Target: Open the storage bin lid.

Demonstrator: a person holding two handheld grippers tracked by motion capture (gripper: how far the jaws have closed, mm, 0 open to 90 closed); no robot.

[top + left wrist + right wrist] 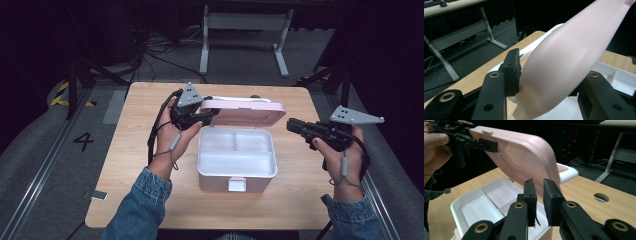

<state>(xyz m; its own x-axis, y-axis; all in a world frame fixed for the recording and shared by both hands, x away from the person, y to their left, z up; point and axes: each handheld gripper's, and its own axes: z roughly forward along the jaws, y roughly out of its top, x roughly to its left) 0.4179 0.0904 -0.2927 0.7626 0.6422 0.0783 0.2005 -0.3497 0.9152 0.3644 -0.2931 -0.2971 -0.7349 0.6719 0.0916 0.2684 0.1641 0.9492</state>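
Observation:
A white box with inner compartments stands open on the middle of the wooden table. Its pink lid is tilted up at the back. My left gripper is shut on the lid's left edge; in the left gripper view the lid runs between the jaws. From the right gripper view, that gripper pinches the lid near its latch tab. My right gripper hovers just right of the box, jaws nearly together and holding nothing. Seen in its own view, the right gripper points over the box rim.
A white carry handle sticks out behind the lid. A cable hole sits in the table's far part. Bare tabletop lies to the left and right of the box. A desk frame and cables stand on the floor beyond.

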